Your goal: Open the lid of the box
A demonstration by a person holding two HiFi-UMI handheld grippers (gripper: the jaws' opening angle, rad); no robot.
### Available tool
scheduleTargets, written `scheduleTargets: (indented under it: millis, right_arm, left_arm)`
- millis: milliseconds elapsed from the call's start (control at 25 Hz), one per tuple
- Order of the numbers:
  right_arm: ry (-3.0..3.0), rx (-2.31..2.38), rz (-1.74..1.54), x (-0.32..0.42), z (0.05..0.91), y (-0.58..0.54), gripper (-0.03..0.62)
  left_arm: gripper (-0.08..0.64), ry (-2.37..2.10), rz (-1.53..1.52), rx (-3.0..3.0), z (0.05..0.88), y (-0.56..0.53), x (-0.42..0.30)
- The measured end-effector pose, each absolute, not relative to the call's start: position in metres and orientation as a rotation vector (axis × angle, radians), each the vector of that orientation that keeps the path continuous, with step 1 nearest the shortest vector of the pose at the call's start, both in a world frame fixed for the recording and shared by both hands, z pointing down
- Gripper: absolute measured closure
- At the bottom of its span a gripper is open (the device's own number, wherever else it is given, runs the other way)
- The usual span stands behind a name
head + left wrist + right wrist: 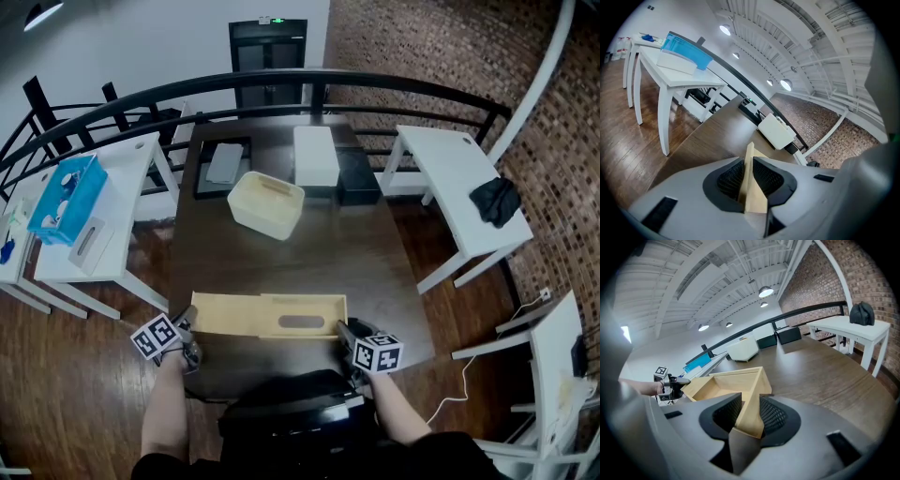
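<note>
A flat wooden lid with a slot in it is held level over the dark table's front edge. My left gripper is shut on its left end, where the pads pinch the thin lid edge. My right gripper is shut on the right end, clamped over a lid corner. The lid's rimmed hollow side shows in the right gripper view. An open-topped cream box stands farther back on the table, apart from the lid.
At the table's back lie a dark tray, a white box and a black box. White side tables flank it, with a blue box at left and a black bag at right. A black railing curves behind.
</note>
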State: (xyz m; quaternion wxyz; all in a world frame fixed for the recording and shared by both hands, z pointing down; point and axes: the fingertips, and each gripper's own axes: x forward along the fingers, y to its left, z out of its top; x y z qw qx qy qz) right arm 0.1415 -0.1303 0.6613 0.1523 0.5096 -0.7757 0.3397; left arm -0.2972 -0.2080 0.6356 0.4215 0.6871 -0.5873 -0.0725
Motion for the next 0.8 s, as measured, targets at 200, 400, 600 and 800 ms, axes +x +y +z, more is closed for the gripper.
scheduleTargets:
  millis: [200, 400, 600, 800]
  right_arm:
    - [-2.238, 1.46, 0.972, 0.1396, 0.6551, -0.1311, 0.469]
    - [-2.237, 1.454, 0.983, 0.1396, 0.6584, -0.1299, 0.469]
    - [-2.228, 1.472, 0.98, 0.1415, 0.6594, -0.1302, 0.469]
    - [-2.242, 1.459, 0.977, 0.1398, 0.6594, -0.1309, 0.469]
  left_arm:
    - [0.505, -1.5, -0.184, 1.719, 0.6339, -0.2086, -0.2991]
    - [0.505, -1.511, -0.177, 1.717, 0.635, -0.2086, -0.3007]
    - [0.503, -1.526, -0.168, 1.718, 0.6356, -0.2098, -0.301]
    - [0.502, -1.548, -0.162, 1.716, 0.6353, -0.2089, -0.3011]
